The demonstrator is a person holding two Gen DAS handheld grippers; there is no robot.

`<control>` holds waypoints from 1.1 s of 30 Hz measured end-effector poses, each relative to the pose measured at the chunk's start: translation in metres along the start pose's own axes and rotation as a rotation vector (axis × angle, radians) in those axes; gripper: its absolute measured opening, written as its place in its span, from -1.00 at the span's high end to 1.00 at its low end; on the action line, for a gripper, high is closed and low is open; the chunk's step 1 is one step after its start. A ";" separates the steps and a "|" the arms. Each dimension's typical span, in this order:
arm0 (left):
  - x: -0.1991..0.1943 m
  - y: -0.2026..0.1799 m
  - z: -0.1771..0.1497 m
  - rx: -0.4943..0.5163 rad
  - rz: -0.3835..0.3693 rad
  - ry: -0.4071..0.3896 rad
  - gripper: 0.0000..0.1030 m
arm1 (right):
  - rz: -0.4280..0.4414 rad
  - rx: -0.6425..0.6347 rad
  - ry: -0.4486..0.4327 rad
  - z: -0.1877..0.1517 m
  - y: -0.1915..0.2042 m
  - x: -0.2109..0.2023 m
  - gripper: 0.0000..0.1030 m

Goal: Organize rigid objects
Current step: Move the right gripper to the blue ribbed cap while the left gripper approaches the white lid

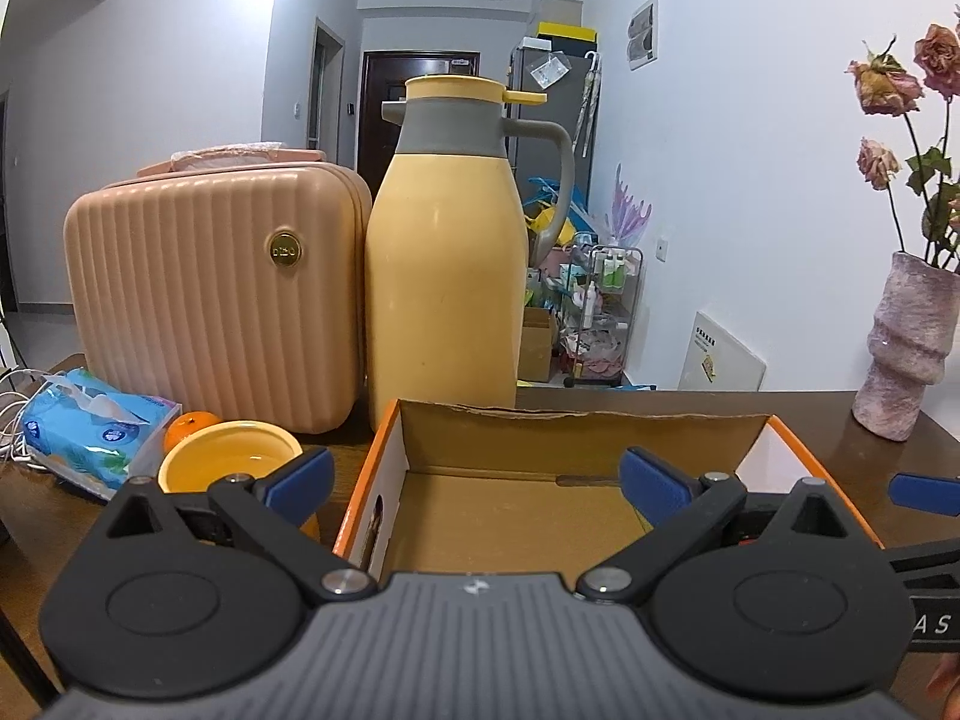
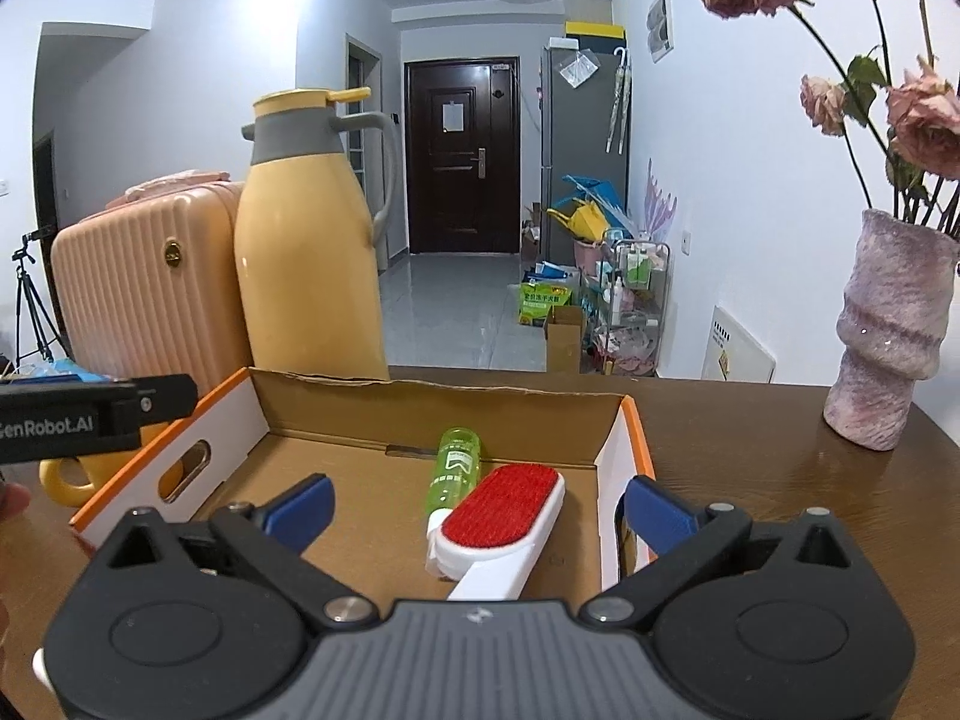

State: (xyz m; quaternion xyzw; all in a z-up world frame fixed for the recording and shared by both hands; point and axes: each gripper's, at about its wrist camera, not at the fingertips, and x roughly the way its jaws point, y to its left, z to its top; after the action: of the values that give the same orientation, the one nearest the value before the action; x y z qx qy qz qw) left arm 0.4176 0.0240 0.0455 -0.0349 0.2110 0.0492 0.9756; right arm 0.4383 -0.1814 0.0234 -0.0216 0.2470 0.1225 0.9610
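Note:
An open cardboard box with an orange rim stands on the brown table; it also shows in the left wrist view. In it lie a white lint brush with a red pad and a green spray bottle, side by side. My right gripper is open and empty, just above the brush at the box's near right. My left gripper is open and empty over the box's left part. A yellow mug stands left of the box.
A yellow thermos jug and a pink ribbed case stand behind the box. A tissue pack and an orange lie at the left. A pink vase with dried roses stands at the right.

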 end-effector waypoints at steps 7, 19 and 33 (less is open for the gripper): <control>-0.018 0.004 -0.007 -0.002 -0.002 0.006 -1.00 | -0.002 -0.023 -0.018 -0.009 0.006 -0.027 -1.00; -0.063 0.013 -0.020 0.001 -0.013 0.014 -1.00 | -0.001 -0.026 -0.031 -0.024 0.012 -0.068 -1.00; -0.122 0.022 -0.042 0.042 -0.010 0.037 -1.00 | -0.003 -0.065 -0.052 -0.054 0.017 -0.131 -1.00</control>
State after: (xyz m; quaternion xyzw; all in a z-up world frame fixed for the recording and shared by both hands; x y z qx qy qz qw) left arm 0.2879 0.0323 0.0567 -0.0162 0.2299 0.0394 0.9723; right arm 0.2975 -0.2000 0.0390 -0.0498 0.2180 0.1295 0.9660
